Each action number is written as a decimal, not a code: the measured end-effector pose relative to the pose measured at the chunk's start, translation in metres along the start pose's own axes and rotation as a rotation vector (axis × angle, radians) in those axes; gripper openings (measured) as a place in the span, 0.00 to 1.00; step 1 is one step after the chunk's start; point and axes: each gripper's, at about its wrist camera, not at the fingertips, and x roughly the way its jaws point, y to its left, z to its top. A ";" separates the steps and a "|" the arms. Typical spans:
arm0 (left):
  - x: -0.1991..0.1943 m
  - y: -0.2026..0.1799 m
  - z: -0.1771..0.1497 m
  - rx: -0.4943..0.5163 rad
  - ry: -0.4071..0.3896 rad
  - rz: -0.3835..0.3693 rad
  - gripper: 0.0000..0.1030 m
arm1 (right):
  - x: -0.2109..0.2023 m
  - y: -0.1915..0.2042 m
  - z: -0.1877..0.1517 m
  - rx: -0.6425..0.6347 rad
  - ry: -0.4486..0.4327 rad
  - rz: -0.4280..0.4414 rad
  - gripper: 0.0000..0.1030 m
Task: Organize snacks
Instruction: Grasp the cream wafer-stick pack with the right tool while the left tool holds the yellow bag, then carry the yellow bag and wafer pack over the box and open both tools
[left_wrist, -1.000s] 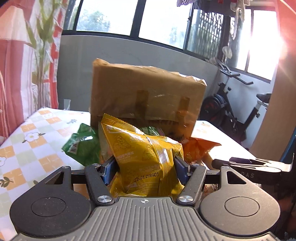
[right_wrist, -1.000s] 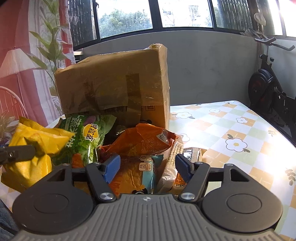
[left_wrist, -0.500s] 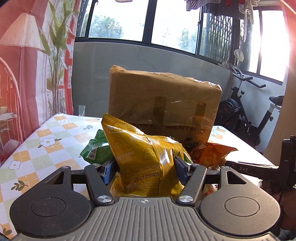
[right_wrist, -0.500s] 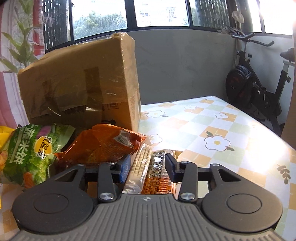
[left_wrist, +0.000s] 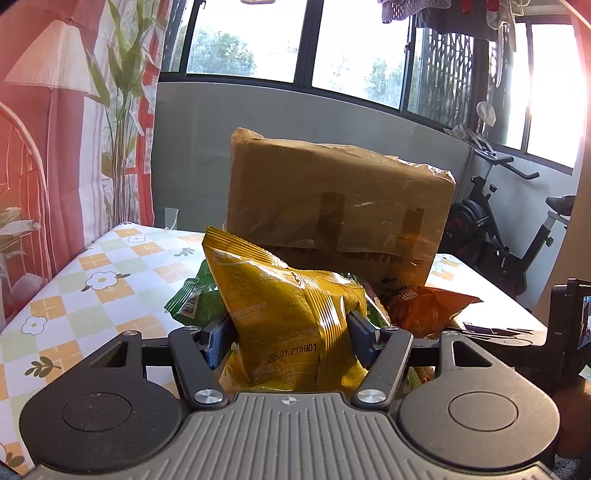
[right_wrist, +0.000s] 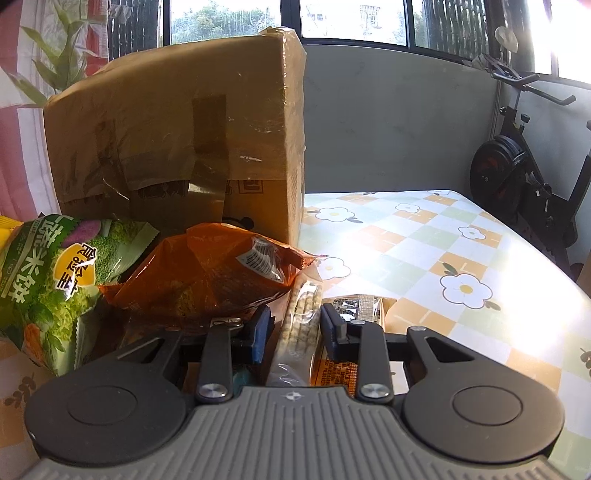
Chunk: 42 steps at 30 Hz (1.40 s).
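Yellow foil crinkles between our left tongs (left_wrist: 289, 334), which clamp the yellow snack bag (left_wrist: 291, 317) at its lower half and hold it up in front of the cardboard box (left_wrist: 336, 199). We judge it light, puffy and slippery — best pinched low, as here, without crushing what is inside. Our right tongs (right_wrist: 295, 332) have just been closing and stand narrow around the clear pack of biscuit sticks (right_wrist: 301, 314), which lies on the worktop (right_wrist: 424, 236) just beside the orange bag (right_wrist: 207, 273); whether the pads already press we cannot tell. That pack looks stiff but brittle, so a gentle mid-length grip suits it. Only the right view shows the biscuit sticks and the green bag's (right_wrist: 55, 273) printed face — the left view alone shows the yellow bag's grip.
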 end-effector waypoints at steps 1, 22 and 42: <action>-0.001 -0.001 0.000 0.001 0.000 -0.001 0.65 | 0.000 0.000 0.001 0.000 0.006 0.002 0.32; -0.005 -0.001 0.005 -0.017 -0.030 0.009 0.65 | -0.058 -0.014 0.011 0.063 -0.139 0.037 0.20; -0.010 0.003 0.009 -0.029 -0.064 0.004 0.65 | -0.066 -0.019 0.018 0.111 -0.172 0.057 0.20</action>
